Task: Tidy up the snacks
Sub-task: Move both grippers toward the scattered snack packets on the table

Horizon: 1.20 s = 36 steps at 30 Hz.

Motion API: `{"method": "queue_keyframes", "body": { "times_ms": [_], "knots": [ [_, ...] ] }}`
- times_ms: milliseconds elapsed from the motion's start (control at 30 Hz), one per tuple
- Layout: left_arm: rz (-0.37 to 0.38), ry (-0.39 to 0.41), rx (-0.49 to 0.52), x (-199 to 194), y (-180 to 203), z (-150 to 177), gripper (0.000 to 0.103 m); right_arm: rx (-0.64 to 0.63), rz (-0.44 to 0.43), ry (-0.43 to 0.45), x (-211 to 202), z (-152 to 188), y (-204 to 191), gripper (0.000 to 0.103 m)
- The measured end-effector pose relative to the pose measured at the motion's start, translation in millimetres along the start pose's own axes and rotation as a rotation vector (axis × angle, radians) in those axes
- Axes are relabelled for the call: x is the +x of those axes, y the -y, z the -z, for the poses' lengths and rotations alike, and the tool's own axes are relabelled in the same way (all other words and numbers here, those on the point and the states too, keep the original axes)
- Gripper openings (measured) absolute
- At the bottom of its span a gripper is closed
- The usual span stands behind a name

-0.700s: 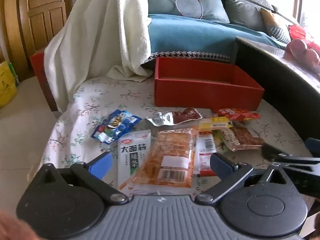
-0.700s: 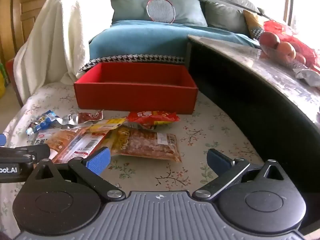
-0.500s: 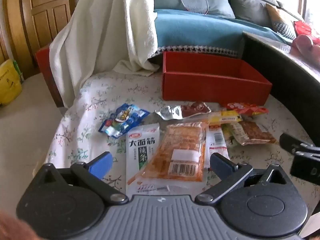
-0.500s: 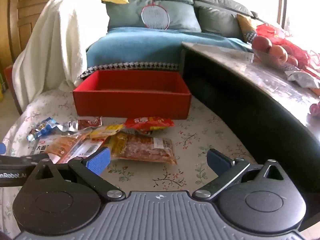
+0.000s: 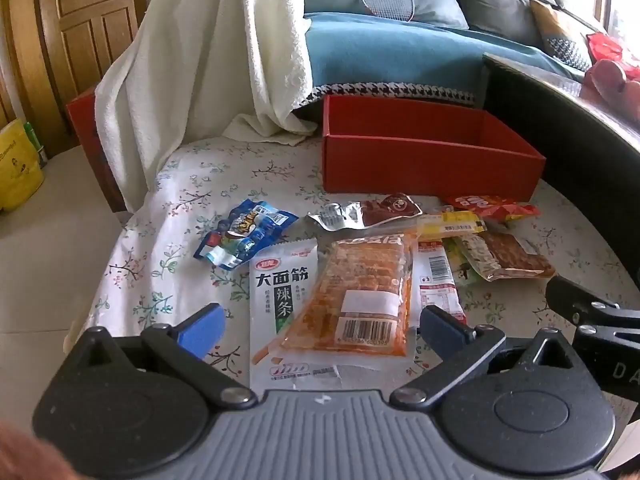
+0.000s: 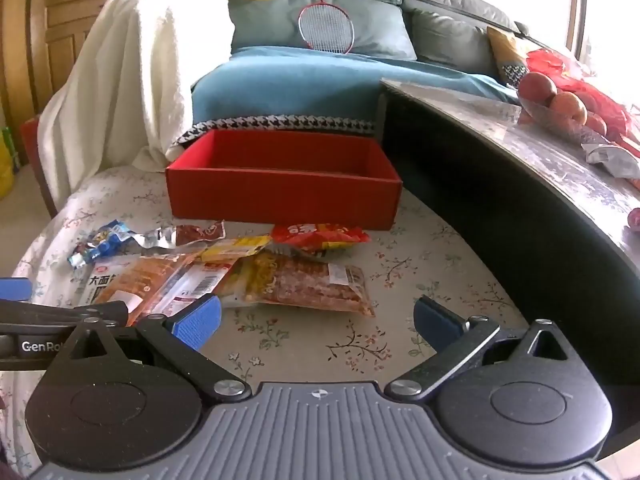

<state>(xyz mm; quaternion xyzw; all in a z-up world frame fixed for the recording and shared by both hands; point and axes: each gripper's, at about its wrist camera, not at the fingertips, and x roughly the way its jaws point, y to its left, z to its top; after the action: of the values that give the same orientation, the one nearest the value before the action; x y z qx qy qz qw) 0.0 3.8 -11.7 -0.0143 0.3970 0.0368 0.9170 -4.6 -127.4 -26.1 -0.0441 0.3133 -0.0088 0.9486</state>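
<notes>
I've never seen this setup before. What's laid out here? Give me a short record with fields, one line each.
surface: round table with floral cloth
container: open red cardboard box, nothing visible inside
snacks: loose packets in front of the box, some overlapping
nearest packet: clear orange snack pack with barcode, lying on a white packet with green label
far-left packet: blue foil packet, apart from the pile
left gripper: open, holding nothing
right gripper: open, holding nothing

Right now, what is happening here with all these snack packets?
A person holds two grippers over a flowered cloth. The left gripper and right gripper both have open jaws and hold nothing. The snack packets lie loose before the red box, which looks empty.
</notes>
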Motion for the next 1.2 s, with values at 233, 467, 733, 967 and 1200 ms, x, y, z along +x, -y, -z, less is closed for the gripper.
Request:
{"method": "queue_keyframes", "body": {
  "times_ms": [233,467,733,967,1200],
  "knots": [
    [-0.001,-0.007,0.004,1,1,1,0.099,-0.011,-0.009,-0.021,5,1,-2,0.103],
    [-0.005,-0.008,0.006,3,1,2,0.099,-0.007,-0.018,-0.031,7,1,-1,0.103],
    [-0.008,-0.012,0.006,4,0,3,0.099,-0.001,-0.023,-0.047,10,2,-1,0.103],
    [-0.008,-0.013,0.006,4,0,3,0.099,0.001,-0.028,-0.057,12,3,-1,0.103],
    [-0.009,-0.014,0.007,4,0,3,0.099,0.003,-0.032,-0.065,14,2,-1,0.103]
  ]
}}
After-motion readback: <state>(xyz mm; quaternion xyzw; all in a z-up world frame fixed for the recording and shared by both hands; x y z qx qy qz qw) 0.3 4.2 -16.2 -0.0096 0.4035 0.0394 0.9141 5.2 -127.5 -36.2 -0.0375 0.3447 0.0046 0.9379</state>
